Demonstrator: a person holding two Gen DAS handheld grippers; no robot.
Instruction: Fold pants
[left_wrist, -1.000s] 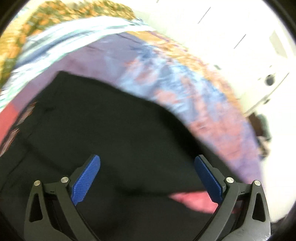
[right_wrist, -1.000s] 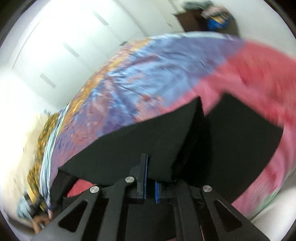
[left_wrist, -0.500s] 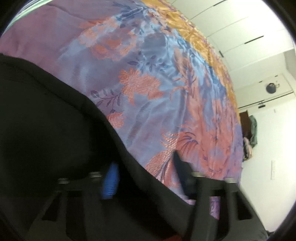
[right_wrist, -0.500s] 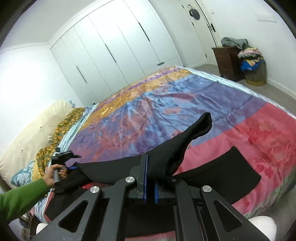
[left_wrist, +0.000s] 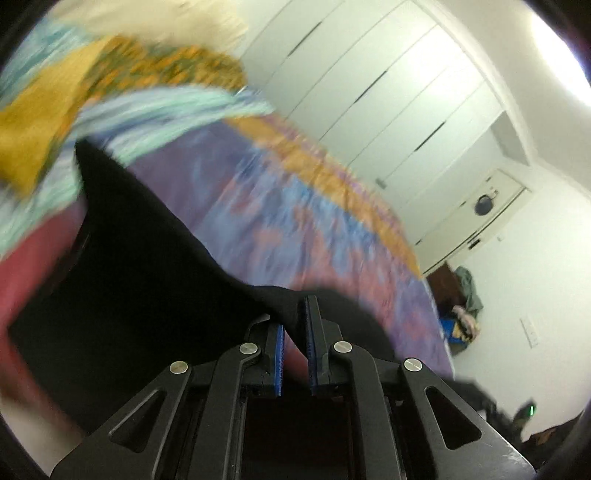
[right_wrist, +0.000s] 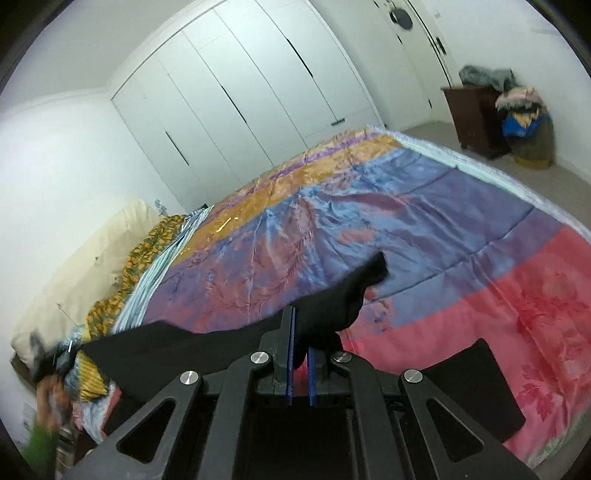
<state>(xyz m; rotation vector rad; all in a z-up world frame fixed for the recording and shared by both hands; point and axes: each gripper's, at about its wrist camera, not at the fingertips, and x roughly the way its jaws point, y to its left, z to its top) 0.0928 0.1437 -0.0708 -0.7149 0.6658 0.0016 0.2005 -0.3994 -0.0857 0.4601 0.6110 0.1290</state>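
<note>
Both grippers pinch the black pants (right_wrist: 332, 306) w/ edge lifted off the bedspread (right_wrist: 424, 221): left gripper (left_wrist: 294, 325) just clamped fabric, right gripper (right_wrist: 300, 347) holds a bunched edge. Next, probably: carry the edge across evenly, keep tension.

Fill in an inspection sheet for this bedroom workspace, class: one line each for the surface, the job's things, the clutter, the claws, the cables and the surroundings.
Surface: bed with a patchwork quilt in purple, orange and pink; no bare mattress shows.
Job's things: black pants, lifted along one edge between the two claws, the rest draped on the quilt.
Clutter: patterned orange cloth and cream pillow at the head of the bed.
Claws: left claw has just closed, pinching pants fabric; right claw shut on the pants.
Cables: nothing seen.
Surroundings: white wardrobe doors, dark wooden cabinet with heaped clothes beside it, and a green sleeve at the frame edge.
</note>
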